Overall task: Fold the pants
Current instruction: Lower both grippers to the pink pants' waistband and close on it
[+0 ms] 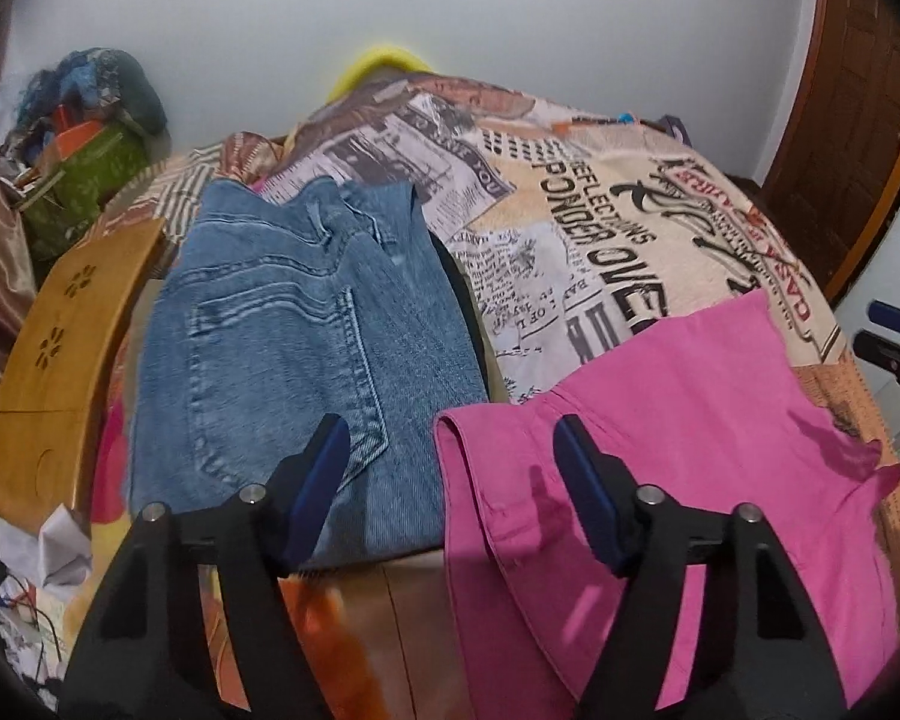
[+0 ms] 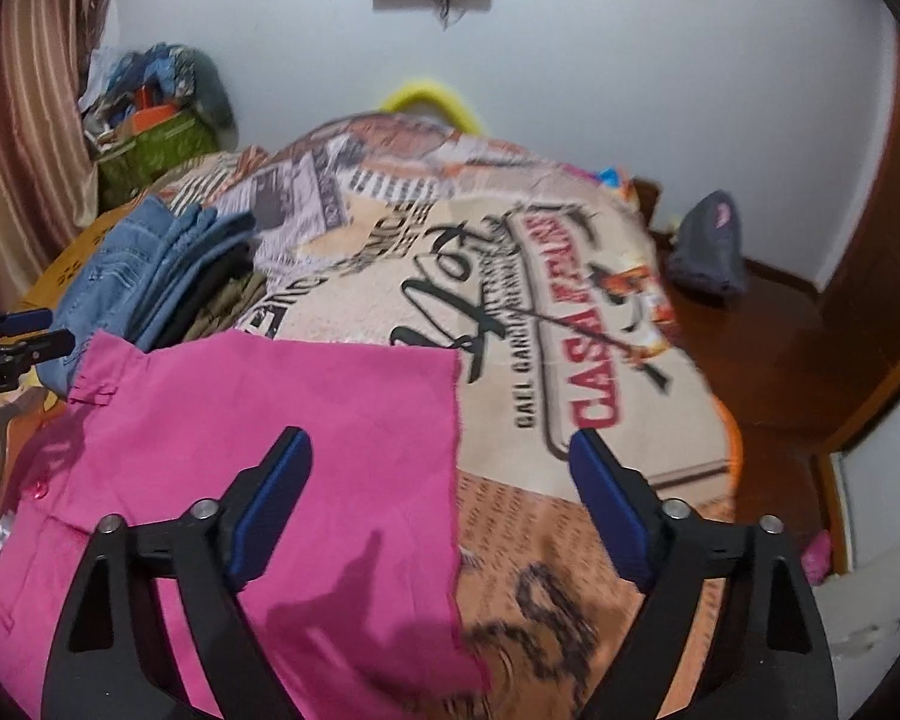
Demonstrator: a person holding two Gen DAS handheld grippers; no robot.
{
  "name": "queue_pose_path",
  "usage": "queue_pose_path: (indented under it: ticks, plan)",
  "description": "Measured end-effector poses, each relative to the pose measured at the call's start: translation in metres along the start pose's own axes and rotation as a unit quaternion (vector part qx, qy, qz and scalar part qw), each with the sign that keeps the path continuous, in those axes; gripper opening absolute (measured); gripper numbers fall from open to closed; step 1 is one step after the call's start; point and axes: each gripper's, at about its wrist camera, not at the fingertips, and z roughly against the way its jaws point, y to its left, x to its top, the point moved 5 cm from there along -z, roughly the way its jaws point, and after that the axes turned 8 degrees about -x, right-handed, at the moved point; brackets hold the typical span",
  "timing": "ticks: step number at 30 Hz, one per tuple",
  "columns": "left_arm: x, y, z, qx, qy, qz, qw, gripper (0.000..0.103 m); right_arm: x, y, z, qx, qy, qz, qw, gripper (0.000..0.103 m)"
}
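Observation:
Pink pants [image 1: 660, 432] lie folded on the printed bedspread [image 1: 600, 228], their waistband toward the left. They also show in the right wrist view [image 2: 258, 432]. My left gripper [image 1: 453, 462] is open and empty, above the gap between the pink pants and the folded blue jeans [image 1: 294, 324]. My right gripper [image 2: 441, 480] is open and empty, above the right raw edge of the pink pants. The right gripper shows at the right edge of the left wrist view [image 1: 894, 336]. The left gripper shows at the left edge of the right wrist view [image 2: 30, 336].
The folded jeans top a stack of clothes [image 2: 168, 276] at the bed's left. A wooden board [image 1: 60, 348] stands left of it. A cluttered green box [image 1: 84, 180] sits by the curtain. A wooden door [image 1: 858, 108] is at the right, a dark bag [image 2: 711, 252] on the floor.

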Motion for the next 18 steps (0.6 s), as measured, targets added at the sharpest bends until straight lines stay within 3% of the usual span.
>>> queue_pose_path:
  ticks: [3, 7, 15, 17, 18]
  plan:
    - [0.001, 0.004, -0.016, 0.0, 0.014, -0.002, 0.9999, 0.061, 0.006, 0.0, -0.025, 0.021, 0.017, -0.003, 1.0, 0.08]
    - [-0.001, 0.008, -0.032, -0.012, 0.038, 0.002, 0.9992, 0.041, 0.015, -0.001, -0.058, 0.027, 0.037, -0.003, 0.999, 0.077]
    - [-0.006, 0.009, -0.037, -0.013, 0.033, -0.011, 0.9993, 0.034, 0.021, 0.006, -0.105, 0.054, 0.083, -0.008, 0.995, 0.055]
    - [-0.005, 0.008, -0.037, -0.01, 0.032, -0.014, 0.9993, 0.03, 0.022, 0.008, -0.109, 0.054, 0.08, -0.008, 0.995, 0.055]
    - [-0.005, 0.008, -0.036, -0.008, 0.031, -0.014, 0.9994, 0.03, 0.021, 0.009, -0.107, 0.056, 0.074, -0.008, 0.996, 0.05]
